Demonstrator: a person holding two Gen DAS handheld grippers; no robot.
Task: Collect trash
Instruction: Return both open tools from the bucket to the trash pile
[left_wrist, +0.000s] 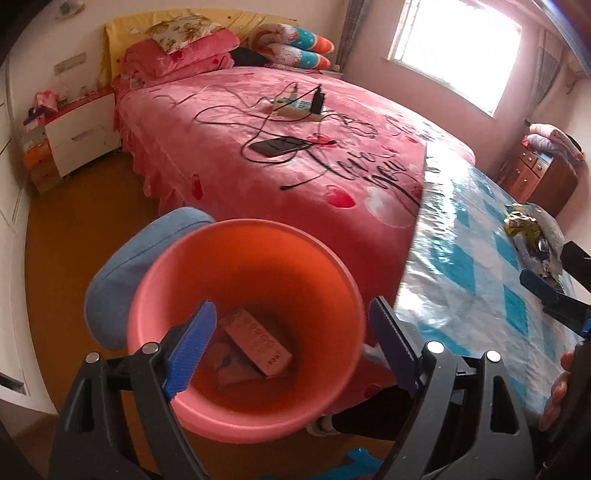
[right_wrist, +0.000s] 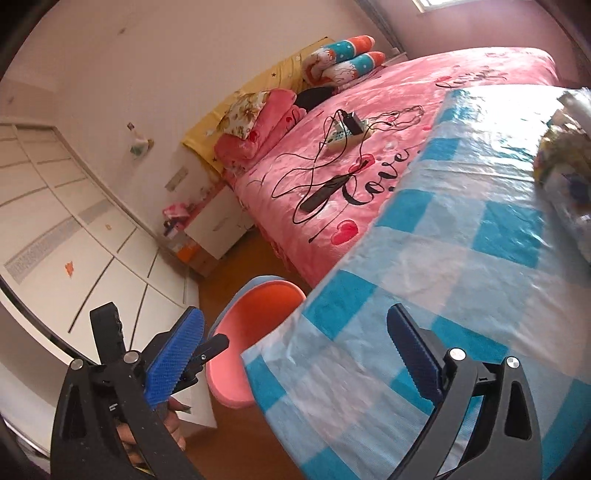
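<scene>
Here, my left gripper (left_wrist: 291, 345) hangs over the round, smooth pink plastic bin (left_wrist: 207, 398), its ribbed blue pads spread wide with nothing between them. At the bin's bottom lies a flat rectangular pinkish cardboard box (left_wrist: 255, 343) on other paper scraps. My right gripper (right_wrist: 295, 354) is likewise gaping and empty, above the glossy blue-and-white checked tablecloth (right_wrist: 424, 258). Crumpled shiny foil wrappers (right_wrist: 565, 162) lie heaped at the cloth's far edge, well apart from my pads. Behind spreads the plush pink bedspread (left_wrist: 229, 155).
</scene>
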